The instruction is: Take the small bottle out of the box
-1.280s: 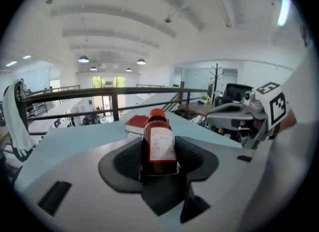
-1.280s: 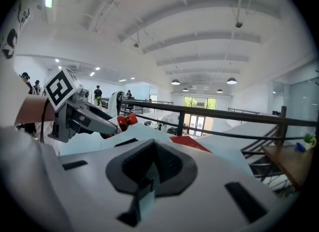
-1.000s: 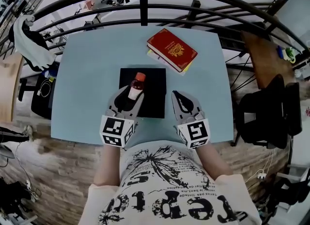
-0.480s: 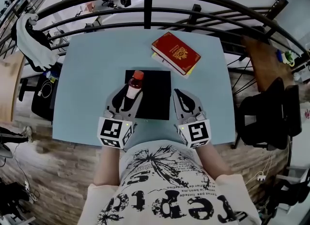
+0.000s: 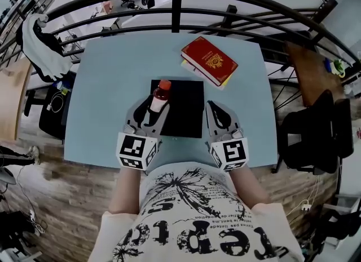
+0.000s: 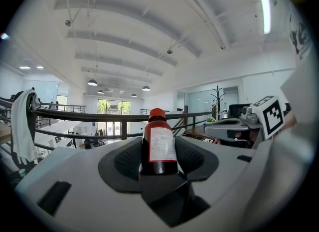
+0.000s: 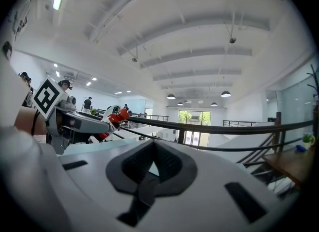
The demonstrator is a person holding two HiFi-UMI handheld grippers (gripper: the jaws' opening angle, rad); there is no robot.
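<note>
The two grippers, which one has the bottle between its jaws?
The left gripper: its jaws clamp the red-capped small bottle, while the right gripper has shut, empty jaws.

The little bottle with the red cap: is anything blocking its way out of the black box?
Nothing visible does. The left claw is shut on the bottle at the left edge of the black box, with bare table beside it. The red book lies off to the far right.

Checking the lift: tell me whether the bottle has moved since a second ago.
Yes, the bottle has shifted left, toward the left edge of the black box.
</note>
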